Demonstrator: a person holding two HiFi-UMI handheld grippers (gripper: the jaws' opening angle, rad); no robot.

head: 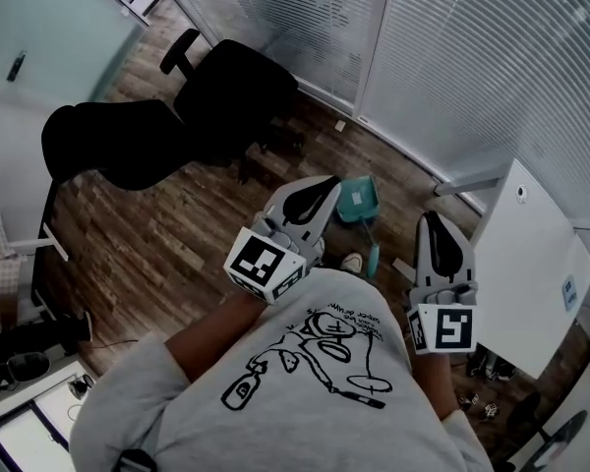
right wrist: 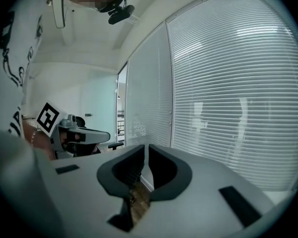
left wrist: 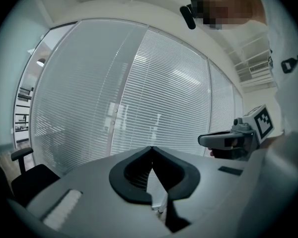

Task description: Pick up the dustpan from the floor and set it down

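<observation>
Lunging down from above the dustpan on the floor with left gripper and right gripper both empty, jaws pressed together, could shove it toward the blinds behind it instead of gripping.

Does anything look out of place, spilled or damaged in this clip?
Nothing stands out. The teal dustpan sits on the wood floor near the blinds, with nothing spilled around it. The left gripper and right gripper are both shut and empty, not touching it.
</observation>
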